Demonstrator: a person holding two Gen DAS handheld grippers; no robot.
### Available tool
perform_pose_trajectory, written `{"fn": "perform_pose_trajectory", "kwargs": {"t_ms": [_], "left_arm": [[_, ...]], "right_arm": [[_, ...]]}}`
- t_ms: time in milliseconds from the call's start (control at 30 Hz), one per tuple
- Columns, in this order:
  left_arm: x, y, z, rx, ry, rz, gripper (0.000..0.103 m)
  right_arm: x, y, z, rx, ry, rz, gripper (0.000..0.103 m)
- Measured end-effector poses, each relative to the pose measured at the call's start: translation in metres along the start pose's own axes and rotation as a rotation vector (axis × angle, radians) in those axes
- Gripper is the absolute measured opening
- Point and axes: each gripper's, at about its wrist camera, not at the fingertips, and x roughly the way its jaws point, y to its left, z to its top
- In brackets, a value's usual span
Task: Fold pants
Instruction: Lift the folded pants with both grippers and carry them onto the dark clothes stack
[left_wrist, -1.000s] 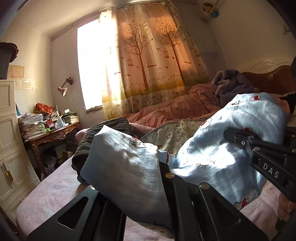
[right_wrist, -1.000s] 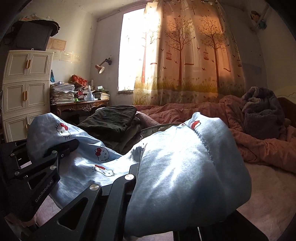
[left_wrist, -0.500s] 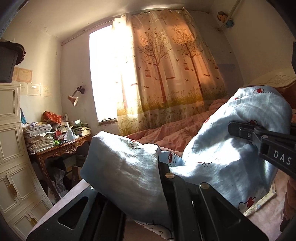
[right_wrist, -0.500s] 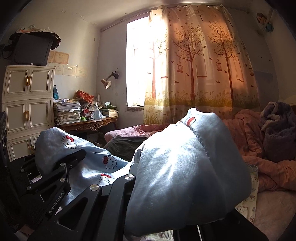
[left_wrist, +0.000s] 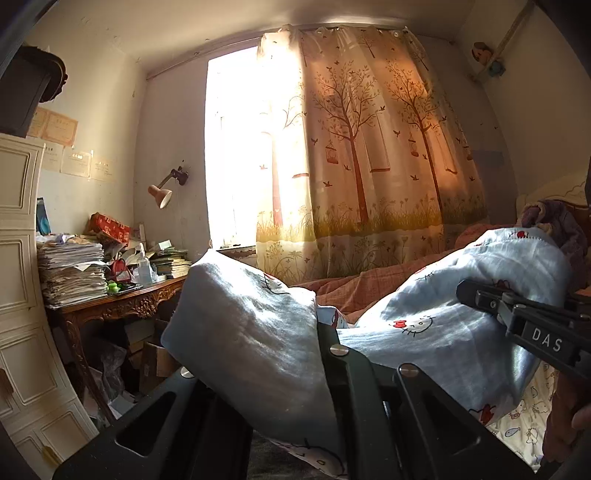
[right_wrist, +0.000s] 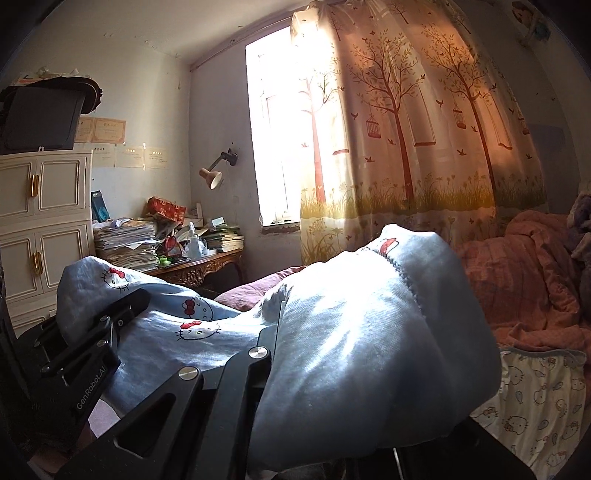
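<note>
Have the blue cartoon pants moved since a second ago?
Yes. The blue pants, clamped in both grippers, have risen and pulled back from the bed: the dark folded clothes are out of view, and the desk and curtain show more.

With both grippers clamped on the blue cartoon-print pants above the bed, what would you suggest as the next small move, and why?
Probably carry the pants forward and lower them onto the bed. The left gripper and right gripper are each shut on a bunched edge, and the cloth sags between them off the mattress, so it likely needs a flat surface before any crease can be set.
</note>
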Motion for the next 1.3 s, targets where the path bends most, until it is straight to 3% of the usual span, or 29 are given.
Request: {"fn": "perform_pose_trajectory", "kwargs": {"t_ms": [133, 267, 367, 500, 667, 900, 967, 1033, 1100, 1200, 1267, 1300], "left_arm": [[0.022, 0.014, -0.023, 0.005, 0.004, 0.006, 0.004], [0.057, 0.029, -0.062, -0.059, 0.13, -0.04, 0.004], [0.072, 0.032, -0.081, -0.039, 0.196, -0.026, 0.006], [0.081, 0.035, -0.087, -0.092, 0.31, -0.089, 0.007], [0.077, 0.035, -0.085, -0.08, 0.345, -0.068, 0.013], [0.08, 0.032, -0.087, -0.06, 0.355, -0.023, 0.036], [0.081, 0.035, -0.088, -0.068, 0.359, -0.014, 0.042], [0.081, 0.038, -0.089, -0.073, 0.353, 0.021, 0.059], [0.08, 0.041, -0.089, -0.058, 0.337, 0.084, 0.083], [0.082, 0.048, -0.09, -0.059, 0.342, 0.11, 0.083], [0.082, 0.056, -0.09, -0.086, 0.34, 0.116, 0.084], [0.082, 0.059, -0.089, -0.096, 0.336, 0.12, 0.084]], "right_arm": [[0.039, 0.008, -0.018, -0.033, 0.021, 0.002, 0.004], [0.072, 0.011, -0.054, -0.026, 0.07, -0.025, 0.004], [0.088, 0.007, -0.08, -0.014, 0.127, -0.031, 0.004], [0.095, 0.004, -0.096, -0.013, 0.164, -0.044, 0.004], [0.089, -0.002, -0.099, 0.002, 0.179, -0.034, 0.004], [0.091, -0.003, -0.104, -0.023, 0.211, -0.069, 0.006], [0.091, -0.005, -0.103, -0.018, 0.217, -0.084, 0.017], [0.09, -0.009, -0.102, -0.002, 0.218, -0.108, 0.028], [0.089, -0.014, -0.102, 0.019, 0.222, -0.138, 0.036], [0.087, -0.02, -0.101, 0.04, 0.223, -0.148, 0.051], [0.083, -0.021, -0.098, 0.036, 0.203, -0.165, 0.073], [0.079, -0.022, -0.096, 0.034, 0.185, -0.179, 0.077]]}}
